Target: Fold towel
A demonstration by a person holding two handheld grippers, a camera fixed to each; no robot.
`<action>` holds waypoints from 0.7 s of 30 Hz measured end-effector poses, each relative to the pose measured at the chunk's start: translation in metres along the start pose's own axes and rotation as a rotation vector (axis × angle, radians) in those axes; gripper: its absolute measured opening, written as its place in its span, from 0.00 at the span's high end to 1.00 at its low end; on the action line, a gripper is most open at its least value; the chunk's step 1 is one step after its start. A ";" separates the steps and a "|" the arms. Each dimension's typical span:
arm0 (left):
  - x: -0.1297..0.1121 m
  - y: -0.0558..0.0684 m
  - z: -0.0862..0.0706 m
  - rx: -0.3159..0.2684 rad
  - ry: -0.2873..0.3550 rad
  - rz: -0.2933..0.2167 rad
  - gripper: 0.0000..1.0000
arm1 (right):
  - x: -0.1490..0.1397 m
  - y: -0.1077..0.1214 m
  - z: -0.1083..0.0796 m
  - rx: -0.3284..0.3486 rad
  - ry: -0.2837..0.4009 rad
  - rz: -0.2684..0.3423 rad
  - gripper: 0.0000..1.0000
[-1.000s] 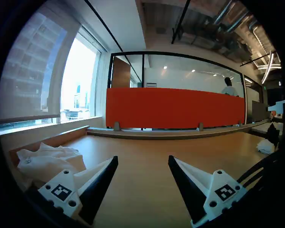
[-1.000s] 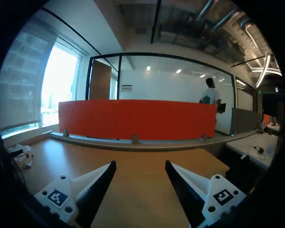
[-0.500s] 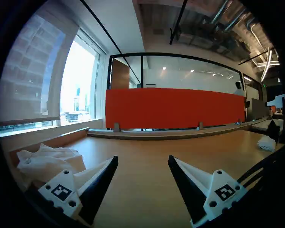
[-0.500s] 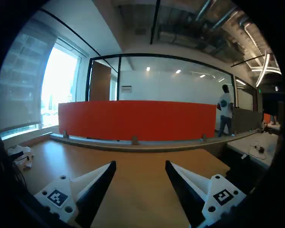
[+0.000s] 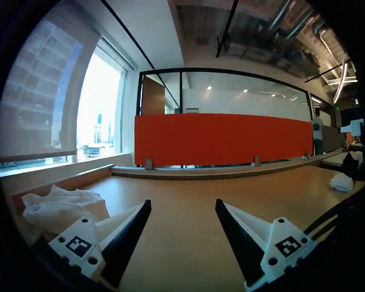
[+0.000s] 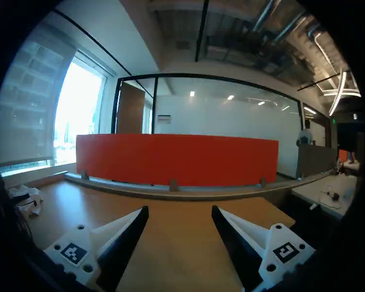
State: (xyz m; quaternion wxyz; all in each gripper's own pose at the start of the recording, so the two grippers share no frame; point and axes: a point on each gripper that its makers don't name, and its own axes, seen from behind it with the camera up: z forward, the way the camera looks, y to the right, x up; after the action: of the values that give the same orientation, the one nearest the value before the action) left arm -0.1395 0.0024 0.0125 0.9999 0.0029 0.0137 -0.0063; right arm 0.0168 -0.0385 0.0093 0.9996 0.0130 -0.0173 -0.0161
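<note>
So, got the left gripper point(image 5: 182, 200) hanging low over the wooden table point(image 5: 192, 190), fingers spread wide apart with just bare wood between them. Same deal for the right gripper point(image 6: 179, 208): parted wide, clamped on zilch. Spotted the towel point(image 5: 61, 208) crumpled in a white heap at the table's left edge by the window point(image 5: 97, 117), peeking out behind the left gripper's left finger. Can't tell if touching. Also seeing an orange divider point(image 5: 221, 138) along the table's far edge.
</note>
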 end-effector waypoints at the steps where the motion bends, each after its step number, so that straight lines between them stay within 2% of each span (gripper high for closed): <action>1: 0.000 0.000 0.000 0.000 0.000 0.000 0.02 | 0.000 0.001 0.000 0.001 0.002 0.000 0.00; 9: -0.001 0.000 0.000 0.000 0.000 0.001 0.02 | -0.015 0.012 0.000 -0.011 0.015 -0.005 0.00; 21: 0.000 0.000 0.000 0.000 0.000 0.001 0.02 | -0.065 0.030 0.001 -0.022 0.005 0.020 0.00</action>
State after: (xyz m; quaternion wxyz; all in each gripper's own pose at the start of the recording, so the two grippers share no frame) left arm -0.1394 0.0021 0.0122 0.9999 0.0029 0.0136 -0.0058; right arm -0.0476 -0.0063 0.0088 0.9999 0.0019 -0.0148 -0.0065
